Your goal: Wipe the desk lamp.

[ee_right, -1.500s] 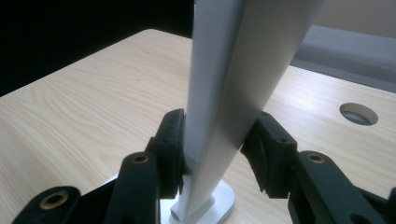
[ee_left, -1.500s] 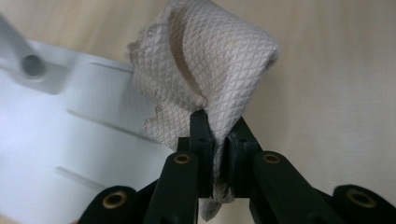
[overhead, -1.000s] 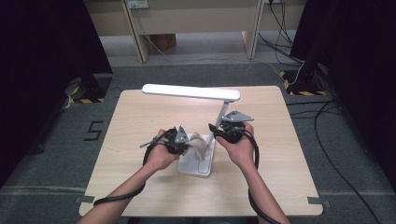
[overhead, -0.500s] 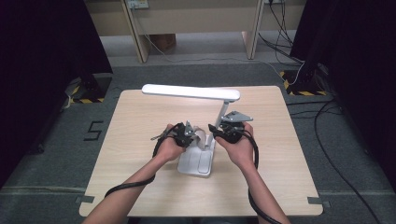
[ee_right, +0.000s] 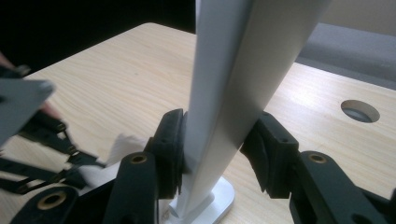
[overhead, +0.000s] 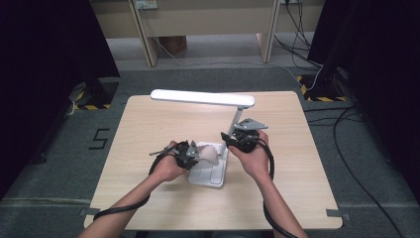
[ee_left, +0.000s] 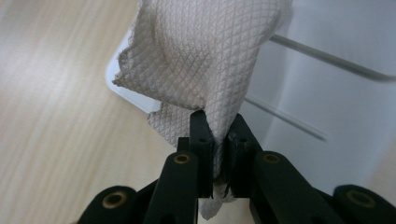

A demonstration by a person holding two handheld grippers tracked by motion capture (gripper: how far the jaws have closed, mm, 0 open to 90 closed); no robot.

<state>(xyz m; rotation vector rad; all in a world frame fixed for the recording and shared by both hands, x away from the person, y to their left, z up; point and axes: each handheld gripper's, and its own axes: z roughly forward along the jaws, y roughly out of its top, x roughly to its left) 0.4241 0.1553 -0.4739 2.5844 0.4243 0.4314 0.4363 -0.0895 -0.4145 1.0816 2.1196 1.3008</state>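
Observation:
A white desk lamp stands mid-table, with its flat base (overhead: 210,174), slanted stem (overhead: 236,119) and long head (overhead: 203,97). My left gripper (overhead: 197,155) is shut on a white textured cloth (overhead: 209,154) that lies against the near-left part of the base. In the left gripper view the jaws (ee_left: 217,140) pinch the cloth (ee_left: 205,56) over the base's (ee_left: 327,93) corner. My right gripper (overhead: 230,141) is shut on the lamp's lower stem; its pads press both sides of the stem (ee_right: 233,93), and the cloth (ee_right: 122,144) shows beyond them.
The light wooden table (overhead: 148,129) has free room all round the lamp. A round cable hole (ee_right: 359,110) sits in the tabletop to the right of the stem. Cables trail from both grippers across the near edge. Grey carpet surrounds the table.
My left gripper pushed the cloth a little to the right over the lamp base, then drew back left and nearer. My right gripper has kept its hold on the stem.

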